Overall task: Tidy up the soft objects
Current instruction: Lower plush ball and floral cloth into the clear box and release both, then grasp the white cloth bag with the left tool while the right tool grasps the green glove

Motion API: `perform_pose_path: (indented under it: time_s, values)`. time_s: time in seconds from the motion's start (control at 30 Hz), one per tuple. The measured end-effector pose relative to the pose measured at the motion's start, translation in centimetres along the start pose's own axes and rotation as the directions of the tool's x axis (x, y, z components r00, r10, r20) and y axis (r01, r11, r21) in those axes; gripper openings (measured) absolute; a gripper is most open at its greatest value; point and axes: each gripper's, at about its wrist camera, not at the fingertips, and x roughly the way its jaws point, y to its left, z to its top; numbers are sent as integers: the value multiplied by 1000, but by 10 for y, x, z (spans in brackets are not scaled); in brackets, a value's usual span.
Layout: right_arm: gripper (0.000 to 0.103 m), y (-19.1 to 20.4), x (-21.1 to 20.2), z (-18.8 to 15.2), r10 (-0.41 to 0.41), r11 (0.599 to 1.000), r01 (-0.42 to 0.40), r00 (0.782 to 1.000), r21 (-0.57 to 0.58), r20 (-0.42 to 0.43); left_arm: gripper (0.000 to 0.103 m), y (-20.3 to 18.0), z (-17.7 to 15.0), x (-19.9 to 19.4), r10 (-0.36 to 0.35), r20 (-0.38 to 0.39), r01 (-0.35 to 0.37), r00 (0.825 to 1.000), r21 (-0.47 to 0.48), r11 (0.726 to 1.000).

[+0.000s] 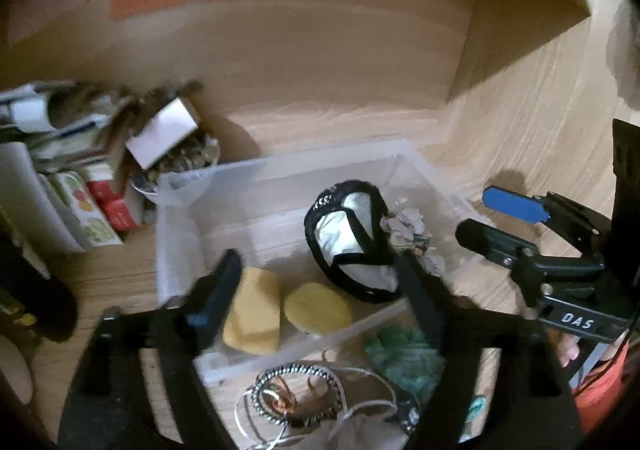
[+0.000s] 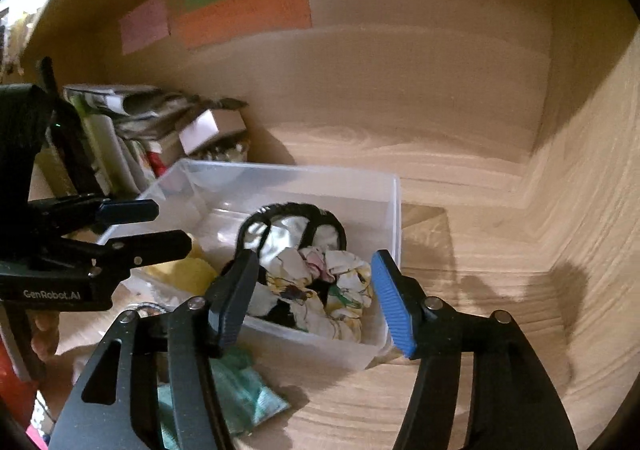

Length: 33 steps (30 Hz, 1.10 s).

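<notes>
A clear plastic bin (image 1: 176,186) (image 2: 394,210) stands on the wooden shelf. It holds two yellow sponges (image 1: 256,314), a white pouch with black trim (image 1: 352,246) (image 2: 292,226) and a crumpled floral cloth (image 2: 320,290) (image 1: 408,230). A green cloth (image 1: 404,358) (image 2: 240,394) lies on the shelf in front of the bin. My left gripper (image 1: 320,282) is open above the bin's near side. My right gripper (image 2: 308,298) is open just above the floral cloth, empty; it also shows in the left wrist view (image 1: 480,218).
Boxes and packets (image 1: 80,178) (image 2: 140,130) are stacked left of the bin. A beaded bracelet and cords (image 1: 296,394) lie in front of it. The cabinet's back wall carries coloured paper notes (image 2: 240,10). A side wall (image 2: 592,210) rises on the right.
</notes>
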Motion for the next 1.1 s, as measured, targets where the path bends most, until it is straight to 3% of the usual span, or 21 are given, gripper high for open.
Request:
perform_pose_path:
  time_s: [0.1,0.33,0.5,0.83,1.0,1.07,1.1]
  values:
    - [74,6,-17,-2,12,1000,-12,999,-12,42,92,-2,-6,-22,27,52,-28,998,20,999]
    - [82,24,-39,-18,59,998,-56,996,-42,67,99,-1,-28,-51,26,68,-27,997,16,999]
    - [82,32,-35,-38,95,994,-94,995,-46,25,100,5,-49,-53,39,48,-39,998,-6,999]
    - [82,45,-13,-73,152,986,-158,982,-44,-114,100,7,-102,-36,8,-81,-11,997,-28,1000]
    - [81,50,2,-79,153,985,-164,974,-55,-164,100,1,-115,-33,11,-82,-12,997,-23,1000]
    - [70,50,5,-80,162,984,-173,971,-49,-174,98,0,-116,-34,5,-73,-7,997,-18,1000]
    - [61,50,6,-81,169,983,-179,969,-45,-180,91,-2,-117,-36,0,-68,-1,998,-17,1000]
